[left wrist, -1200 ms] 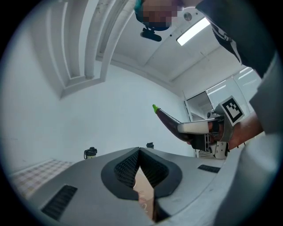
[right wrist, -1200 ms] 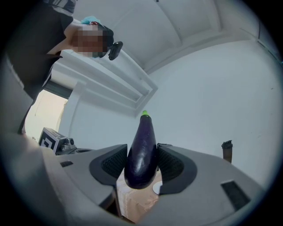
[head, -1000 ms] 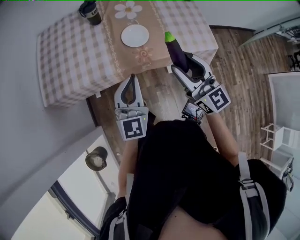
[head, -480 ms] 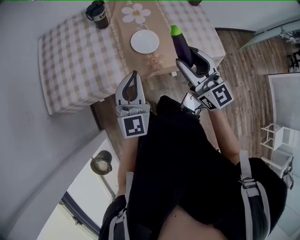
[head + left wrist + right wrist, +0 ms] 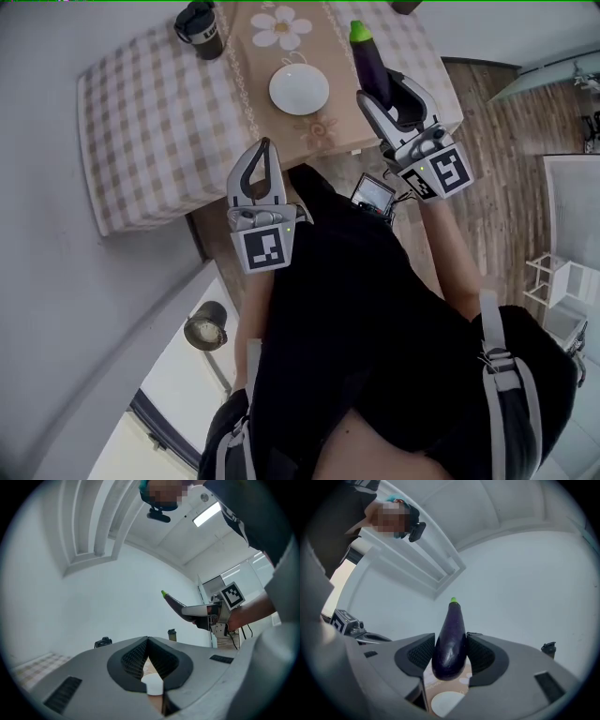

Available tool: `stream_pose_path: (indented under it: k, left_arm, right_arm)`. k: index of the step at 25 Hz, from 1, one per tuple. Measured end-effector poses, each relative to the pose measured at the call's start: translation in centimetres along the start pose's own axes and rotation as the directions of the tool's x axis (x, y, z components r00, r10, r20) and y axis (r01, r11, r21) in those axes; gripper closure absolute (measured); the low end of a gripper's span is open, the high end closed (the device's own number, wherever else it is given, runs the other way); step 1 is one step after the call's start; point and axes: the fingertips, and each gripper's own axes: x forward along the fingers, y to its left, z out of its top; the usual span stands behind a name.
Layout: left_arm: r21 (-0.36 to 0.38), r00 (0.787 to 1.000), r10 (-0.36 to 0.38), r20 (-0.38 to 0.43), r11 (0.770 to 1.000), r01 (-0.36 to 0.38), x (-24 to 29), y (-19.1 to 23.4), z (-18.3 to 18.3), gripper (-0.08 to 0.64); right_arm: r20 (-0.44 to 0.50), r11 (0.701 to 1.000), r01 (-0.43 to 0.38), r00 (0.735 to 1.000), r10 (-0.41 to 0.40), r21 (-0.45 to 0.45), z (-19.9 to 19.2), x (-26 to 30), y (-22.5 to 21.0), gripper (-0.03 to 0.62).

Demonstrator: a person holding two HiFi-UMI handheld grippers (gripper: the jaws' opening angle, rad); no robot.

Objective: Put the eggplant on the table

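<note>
A dark purple eggplant (image 5: 371, 64) with a green tip sticks out forward from my right gripper (image 5: 392, 92), which is shut on its thick end and holds it over the table's near right part. In the right gripper view the eggplant (image 5: 451, 641) sits clamped between the two ribbed pads. The table (image 5: 141, 122) has a checked cloth and a tan runner with flowers. My left gripper (image 5: 259, 164) hovers at the table's near edge, jaws shut with nothing between them; in the left gripper view its pads (image 5: 148, 657) meet at the tip.
A white plate (image 5: 299, 88) lies on the runner left of the eggplant. A dark lidded cup (image 5: 201, 28) stands at the table's far left. Wooden floor lies to the right, with a white shelf unit (image 5: 562, 291). A grey wall runs along the left.
Both grippers have moved forward towards the table, the eggplant carried with the right one from the table's near edge to over its top. The jaws kept their state.
</note>
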Motion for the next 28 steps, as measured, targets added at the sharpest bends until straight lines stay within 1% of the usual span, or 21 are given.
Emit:
stream_pose_path:
  k: [8,11,15,20,28]
  left_arm:
    - [0.041,1.000,-0.022,0.013,0.999,0.022,3.6,0.4,0.1,0.568]
    - [0.035,1.000,-0.020,0.007,0.999,0.020,4.6,0.4,-0.3,0.568]
    - [0.022,1.000,-0.004,0.000,1.000,0.004,5.1,0.7,-0.8,0.568]
    - [0.024,1.000,0.007,-0.021,1.000,-0.007,5.1,1.0,-1.4,0.568]
    - [0.025,0.999,0.021,-0.043,1.000,-0.020,5.3,1.4,-2.2,0.568]
  right_arm:
    - [-0.009,1.000,-0.018,1.000,0.018,-0.002,-1.2,3.5,-2.5,0.374]
    - [-0.024,1.000,-0.028,0.999,0.028,-0.006,-1.9,4.4,-3.2,0.374]
    - [-0.059,0.999,-0.035,0.998,0.035,0.000,-3.5,5.3,-3.6,0.373]
    - [-0.104,0.999,-0.038,0.994,0.040,0.021,-5.3,6.1,-3.9,0.373]
    - [-0.185,0.997,-0.063,0.980,0.069,0.036,-9.0,7.1,-3.8,0.373]
